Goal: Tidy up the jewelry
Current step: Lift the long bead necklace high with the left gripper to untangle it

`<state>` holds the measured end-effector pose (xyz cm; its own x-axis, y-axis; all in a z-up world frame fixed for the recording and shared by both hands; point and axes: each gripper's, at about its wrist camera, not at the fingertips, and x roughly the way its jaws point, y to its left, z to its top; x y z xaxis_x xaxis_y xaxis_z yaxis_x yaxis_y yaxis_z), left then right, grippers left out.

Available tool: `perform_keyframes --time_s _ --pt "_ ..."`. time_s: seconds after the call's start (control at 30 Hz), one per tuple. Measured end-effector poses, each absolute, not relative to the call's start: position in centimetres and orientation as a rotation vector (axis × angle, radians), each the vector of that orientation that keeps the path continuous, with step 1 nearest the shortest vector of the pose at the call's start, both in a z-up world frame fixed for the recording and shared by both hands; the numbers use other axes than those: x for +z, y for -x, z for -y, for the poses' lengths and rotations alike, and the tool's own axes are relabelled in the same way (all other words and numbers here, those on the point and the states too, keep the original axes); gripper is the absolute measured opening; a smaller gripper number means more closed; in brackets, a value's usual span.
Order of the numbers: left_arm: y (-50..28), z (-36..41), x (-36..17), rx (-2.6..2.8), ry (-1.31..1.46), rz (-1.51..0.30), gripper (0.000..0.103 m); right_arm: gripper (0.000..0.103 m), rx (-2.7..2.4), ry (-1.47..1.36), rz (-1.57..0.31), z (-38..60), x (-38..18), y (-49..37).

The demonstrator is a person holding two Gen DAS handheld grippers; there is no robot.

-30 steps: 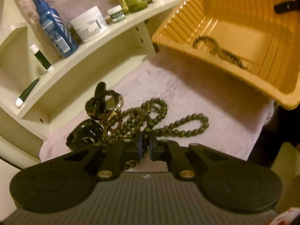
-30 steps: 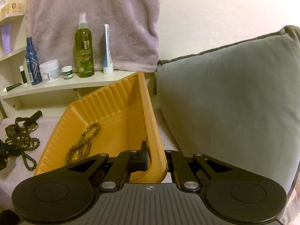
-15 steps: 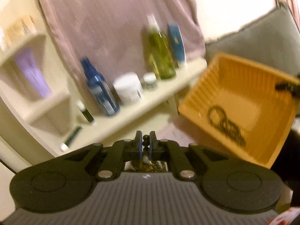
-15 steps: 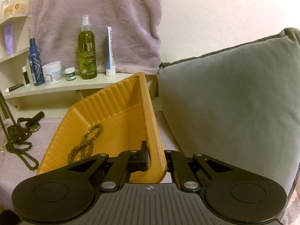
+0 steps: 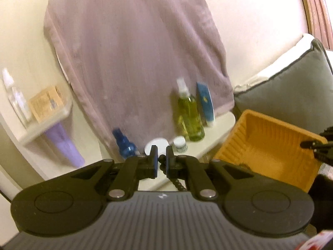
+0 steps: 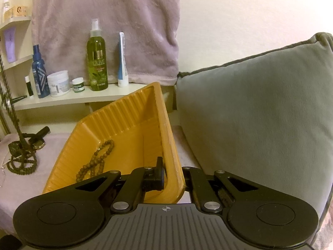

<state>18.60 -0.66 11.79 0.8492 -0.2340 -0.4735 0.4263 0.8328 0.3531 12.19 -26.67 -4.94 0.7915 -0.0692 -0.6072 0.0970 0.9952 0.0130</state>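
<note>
Left hand-held gripper [image 5: 161,162] grips the dark bead necklace [image 6: 6,87]; I see the strand hanging taut down to the towel-covered surface [image 6: 54,145]. Right hand-held gripper [image 6: 173,175] clamps the orange tray [image 6: 129,125] rim; a brown bead strand [image 6: 97,158] lies inside.

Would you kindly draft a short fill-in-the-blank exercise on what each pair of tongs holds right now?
1. The left tongs are shut on a strand of dark ____.
2. The right tongs clamp the rim of the ____ tray.
3. Inside that tray lies a brown beaded ____.
4. The green spray bottle stands on the ____.

Missing words: beads; orange; bracelet; shelf
</note>
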Motion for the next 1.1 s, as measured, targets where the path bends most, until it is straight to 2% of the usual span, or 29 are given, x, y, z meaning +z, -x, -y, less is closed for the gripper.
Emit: perform_keyframes --time_s 1.1 --pt "-19.2 4.4 25.2 -0.338 -0.468 -0.178 0.006 0.006 -0.078 -0.042 -0.638 26.5 -4.6 -12.4"
